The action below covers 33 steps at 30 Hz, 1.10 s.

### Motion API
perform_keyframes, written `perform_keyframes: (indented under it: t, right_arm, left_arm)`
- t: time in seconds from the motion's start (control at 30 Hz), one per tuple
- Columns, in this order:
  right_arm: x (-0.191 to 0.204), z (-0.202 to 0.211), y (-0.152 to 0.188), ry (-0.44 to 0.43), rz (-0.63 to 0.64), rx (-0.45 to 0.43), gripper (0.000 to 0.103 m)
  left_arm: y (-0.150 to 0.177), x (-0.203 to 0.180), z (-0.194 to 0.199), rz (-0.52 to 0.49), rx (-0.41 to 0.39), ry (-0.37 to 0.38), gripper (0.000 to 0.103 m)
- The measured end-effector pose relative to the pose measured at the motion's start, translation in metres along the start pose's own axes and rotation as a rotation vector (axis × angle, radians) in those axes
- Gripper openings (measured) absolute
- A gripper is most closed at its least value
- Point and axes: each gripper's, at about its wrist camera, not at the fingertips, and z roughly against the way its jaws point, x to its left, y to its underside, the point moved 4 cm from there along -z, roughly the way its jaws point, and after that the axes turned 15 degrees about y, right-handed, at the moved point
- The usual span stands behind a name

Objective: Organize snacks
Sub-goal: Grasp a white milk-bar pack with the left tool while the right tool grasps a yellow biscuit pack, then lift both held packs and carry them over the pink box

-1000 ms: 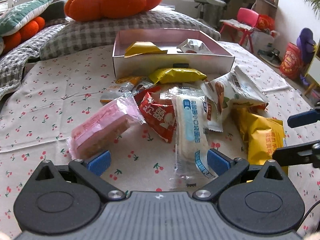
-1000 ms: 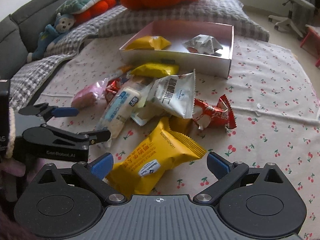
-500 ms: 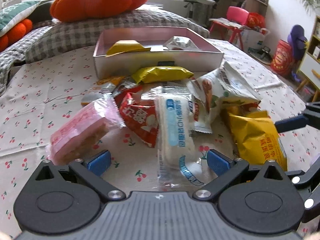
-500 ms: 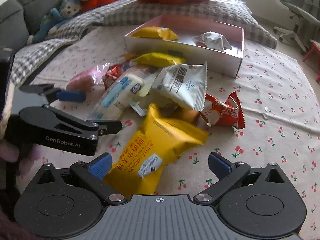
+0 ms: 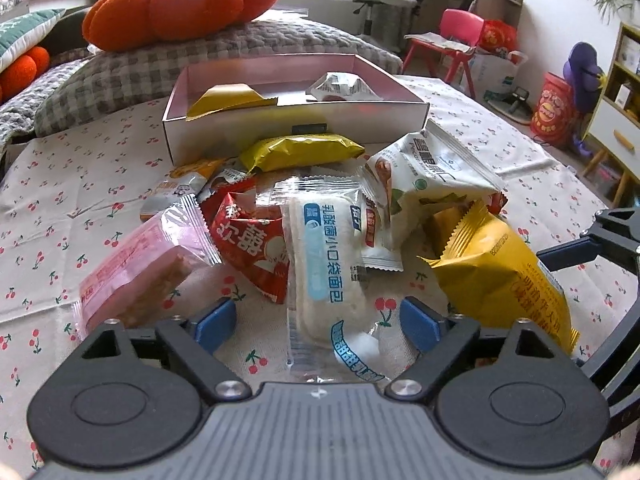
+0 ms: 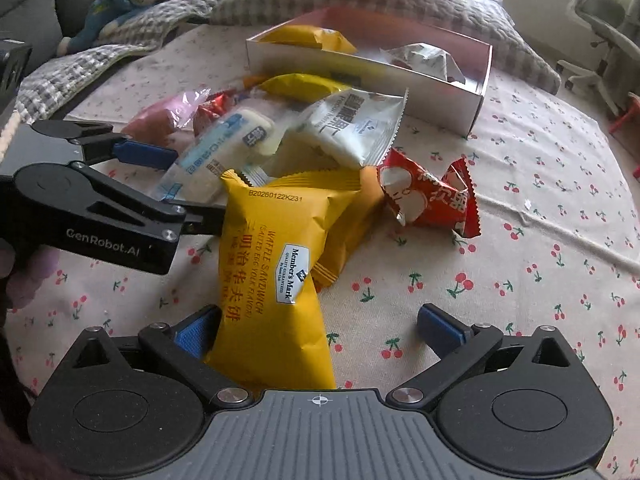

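Several snack packets lie heaped on the cherry-print cloth in front of a pink-lined box [image 5: 296,124], seen too in the right wrist view [image 6: 360,76]. The box holds a yellow packet [image 5: 228,100] and a silver one [image 5: 340,86]. My left gripper [image 5: 316,326] is closing around a white bread packet [image 5: 324,276]; the packet lies between the jaws, and a gap shows at each blue pad. My right gripper [image 6: 318,330] stands open over a yellow waffle-sandwich packet [image 6: 272,272], which leans against its left pad [image 6: 196,332].
A pink wafer packet [image 5: 136,276], a red packet [image 5: 248,240] and a white nut packet [image 5: 428,176] crowd the bread. Another red packet [image 6: 428,196] lies right of the yellow one. Grey checked cushions and an orange plush pumpkin [image 5: 180,4] sit behind the box.
My left jaws have narrowed around the bread packet. My right gripper has sunk lower, and the yellow packet has turned lengthwise between its jaws.
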Motion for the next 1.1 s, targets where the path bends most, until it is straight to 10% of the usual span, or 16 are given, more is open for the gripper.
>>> perform_keyframes:
  t: [0.4,0.63,1.1]
  right_arm:
    - [0.010,0.001,-0.011,0.014,0.107,-0.037,0.098]
    - [0.019,0.010,-0.016,-0.045,0.109,-0.046,0.044]
    - [0.019,0.025,-0.020,-0.078,0.083,-0.051,0.038]
  left_arm:
    - [-0.005,0.004,0.006,0.066,-0.010,0.029,0.050]
    - [-0.009,0.004,0.005,0.084,0.005,0.058,0.031]
    - [-0.018,0.000,0.018,0.099,-0.017,0.060,0.019]
